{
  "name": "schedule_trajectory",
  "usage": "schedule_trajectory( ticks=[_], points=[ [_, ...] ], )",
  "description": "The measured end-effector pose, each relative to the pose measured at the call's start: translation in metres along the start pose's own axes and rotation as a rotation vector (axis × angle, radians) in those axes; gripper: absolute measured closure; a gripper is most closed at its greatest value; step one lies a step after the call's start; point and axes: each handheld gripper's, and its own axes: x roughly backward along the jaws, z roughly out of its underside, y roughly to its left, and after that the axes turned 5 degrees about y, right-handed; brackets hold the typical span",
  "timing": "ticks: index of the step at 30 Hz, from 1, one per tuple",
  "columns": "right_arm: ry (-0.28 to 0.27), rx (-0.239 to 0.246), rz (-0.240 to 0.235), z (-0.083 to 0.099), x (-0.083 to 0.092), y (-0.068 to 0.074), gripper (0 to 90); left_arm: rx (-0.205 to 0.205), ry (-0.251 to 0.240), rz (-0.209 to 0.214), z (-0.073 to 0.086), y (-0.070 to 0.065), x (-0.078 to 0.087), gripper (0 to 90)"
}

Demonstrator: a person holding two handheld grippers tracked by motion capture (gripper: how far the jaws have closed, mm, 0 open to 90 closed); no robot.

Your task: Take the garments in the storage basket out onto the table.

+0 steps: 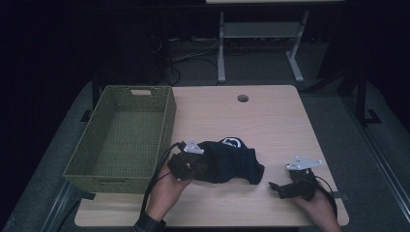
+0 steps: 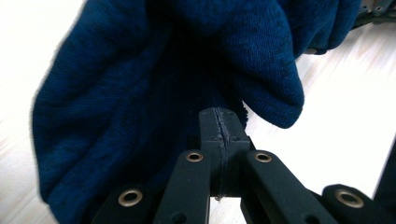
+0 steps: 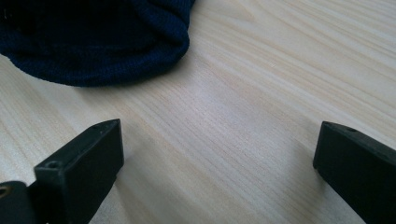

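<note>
Two grippers at the wooden table (image 1: 270,121), one dark blue knit garment (image 1: 227,162) crumpled between them, near the front edge, just right of the green woven basket (image 1: 121,137). Left gripper (image 2: 223,128) buried in the garment's left end, jaws pressed together on a fold of the knit. Right gripper (image 3: 215,158) just off the garment's right end, jaws spread wide over bare wood, nothing between them. Soft stuff, by the look of it: light, limp, bound to sag and trail from any single pinch. Not slippery, not fragile; ribbed knit likely to grip well against the pads. Best hold probably a bunched fold or the thick hem at the right end, not a single thin layer. White logo (image 1: 232,142) up top.
</note>
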Motion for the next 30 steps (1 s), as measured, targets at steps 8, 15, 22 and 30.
schedule_trajectory(
  ticks=[8, 15, 22, 30],
  points=[
    [0.000, 0.000, 0.000, 0.000, 0.000, 0.000, 1.4, 0.004, 0.035, -0.007, 0.007, 0.000, -0.031, 89.7],
    [0.001, 0.000, 0.000, 0.000, 0.000, 0.000, 1.4, 0.018, 0.049, 0.030, 0.011, 0.004, -0.050, 89.2],
    [0.001, 0.000, 0.000, 0.000, 0.000, 0.000, 1.3, 0.005, 0.071, 0.038, 0.013, 0.007, -0.061, 89.1],
    [-0.019, 0.021, -0.068, -0.004, 0.010, 0.003, 24.3, 0.004, 0.058, 0.064, 0.014, 0.011, -0.061, 89.2]
  ],
)
